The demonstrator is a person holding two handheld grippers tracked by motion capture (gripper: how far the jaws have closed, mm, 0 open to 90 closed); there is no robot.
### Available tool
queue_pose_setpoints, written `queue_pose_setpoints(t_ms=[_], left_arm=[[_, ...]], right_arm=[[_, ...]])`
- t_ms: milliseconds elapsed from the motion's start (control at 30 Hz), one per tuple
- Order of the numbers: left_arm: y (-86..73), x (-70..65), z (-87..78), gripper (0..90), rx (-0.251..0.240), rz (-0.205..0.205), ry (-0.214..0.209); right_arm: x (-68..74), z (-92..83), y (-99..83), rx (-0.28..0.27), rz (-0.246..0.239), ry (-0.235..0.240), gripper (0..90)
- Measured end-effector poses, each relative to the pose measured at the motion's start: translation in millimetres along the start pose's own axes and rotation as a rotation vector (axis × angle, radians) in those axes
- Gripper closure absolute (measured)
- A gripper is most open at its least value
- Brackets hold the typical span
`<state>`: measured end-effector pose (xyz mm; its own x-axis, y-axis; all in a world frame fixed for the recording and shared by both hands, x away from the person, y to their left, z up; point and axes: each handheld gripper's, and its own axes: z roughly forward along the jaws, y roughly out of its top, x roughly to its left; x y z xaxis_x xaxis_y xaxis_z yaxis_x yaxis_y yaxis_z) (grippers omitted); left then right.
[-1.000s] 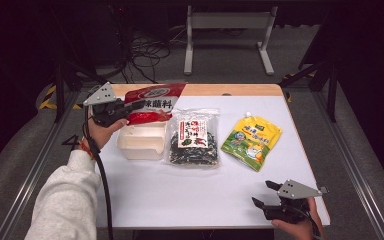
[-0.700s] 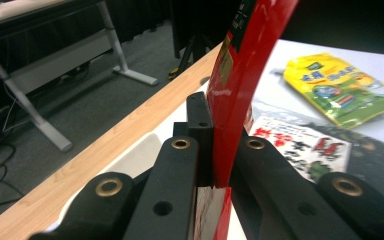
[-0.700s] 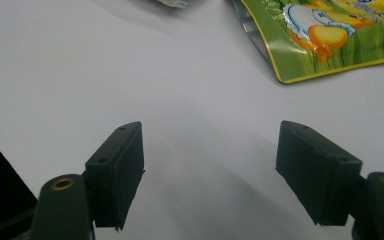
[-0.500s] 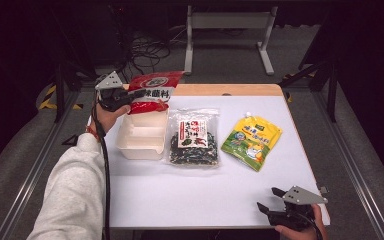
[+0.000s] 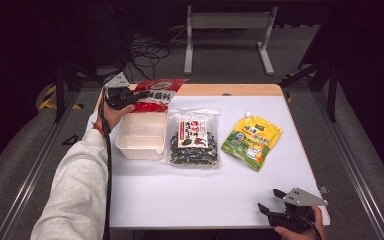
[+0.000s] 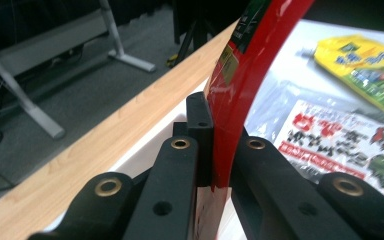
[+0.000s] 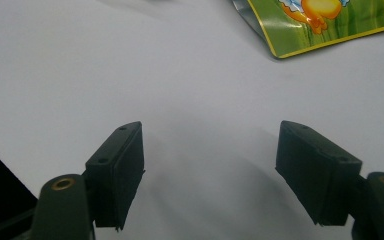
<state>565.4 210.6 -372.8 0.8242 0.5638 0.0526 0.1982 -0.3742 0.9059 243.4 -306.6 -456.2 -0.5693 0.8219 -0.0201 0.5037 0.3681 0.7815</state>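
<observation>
High view showed the left gripper clamped on a red packet, holding it above the far end of the white tray at the table's far left. Left gripper view showed both jaws pinching the packet's edge. At the table's near right corner the right gripper hovered with jaws spread wide, holding nothing.

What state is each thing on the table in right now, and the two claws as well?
Left claw: shut on the red packet.
Red packet: held at the table's far edge, behind the tub.
White tub: upright, open, looks empty.
Seaweed bag: lying flat.
Yellow-green pouch: lying flat.
Right claw: open, holding nothing.
</observation>
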Motion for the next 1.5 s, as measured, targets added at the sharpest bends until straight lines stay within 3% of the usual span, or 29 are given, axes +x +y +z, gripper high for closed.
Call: queue_pose_setpoints(t_ms=[100,133,200,300,400,533,900,1167,1300,1367,1500], left_arm=[[-6.0,3.2,-0.3,85.5,-0.022,-0.062,-0.006],[-6.6,2.9,-0.7,84.1,-0.022,-0.065,-0.007],[-7.2,1.9,-1.1,80.0,-0.009,-0.066,0.015],[-10.4,3.4,-4.7,80.9,-0.005,-0.075,0.029],[-12.4,3.5,-5.7,86.2,0.026,-0.057,0.025],[-15.0,2.7,-3.4,89.7,0.102,-0.01,0.066],[-31.3,9.4,-2.0,89.8,0.134,-0.068,0.066],[-32.6,8.1,-5.4,86.4,0.131,-0.098,0.095],[-33.9,6.0,-17.2,77.1,0.106,-0.114,0.124],[-34.9,1.5,-27.0,75.4,0.066,-0.13,0.126],[-37.1,-9.6,-41.8,66.7,0.058,-0.11,0.161]], right_arm=[[0.2,1.6,0.5,0.004,-0.007,0.005,27.5],[0.2,2.0,0.6,0.004,-0.01,0.008,27.5],[0.4,2.5,0.9,0.005,-0.016,0.015,27.5],[0.7,2.9,1.0,0.006,-0.02,0.02,27.5],[1.0,2.4,1.2,0.005,-0.024,0.021,27.5],[0.9,3.1,1.2,0.009,-0.022,0.025,27.5],[2.3,7.7,3.3,0.02,-0.039,0.032,27.5],[-1.3,6.9,9.3,-0.001,-0.049,0.021,27.9],[-7.0,5.8,14.4,-0.032,-0.042,0.017,28.4],[-10.7,4.5,16.6,-0.045,-0.031,0.013,28.8],[-16.6,3.1,21.2,-0.067,-0.009,0.014,29.9]])
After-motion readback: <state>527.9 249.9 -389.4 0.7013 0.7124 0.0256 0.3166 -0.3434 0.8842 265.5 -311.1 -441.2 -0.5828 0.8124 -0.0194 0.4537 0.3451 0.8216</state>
